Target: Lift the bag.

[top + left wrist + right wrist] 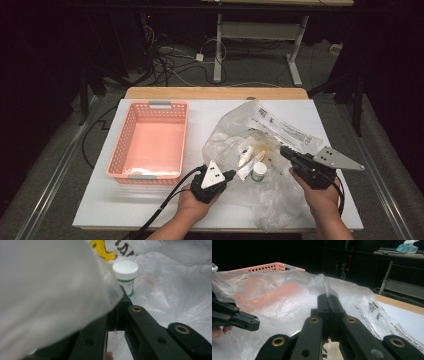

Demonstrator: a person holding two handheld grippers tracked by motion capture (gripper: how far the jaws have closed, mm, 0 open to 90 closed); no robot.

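Note:
A clear plastic bag (pixel 272 132) with black print lies right of centre on the white table. Inside it are a white jar with a green label (pixel 259 172), a small white bottle (pixel 245 156) and a pale tube. My left gripper (pixel 231 174) pinches the bag's near-left edge; in the left gripper view its jaws (pixel 121 296) are shut on the film, with the jar (pixel 125 275) just beyond the tips. My right gripper (pixel 285 150) holds the bag's right side. In the right gripper view its jaws (pixel 327 297) are shut on bunched film (pixel 319 283), and the left gripper (pixel 237 318) is at the left.
An empty pink basket (pixel 120 150) stands at the table's left, its rim (pixel 262 267) seen behind the bag. The white tabletop (pixel 125 205) ends in a wooden strip (pixel 215 93) at the far side. Cables and a desk frame (pixel 218 50) lie on the dark floor beyond.

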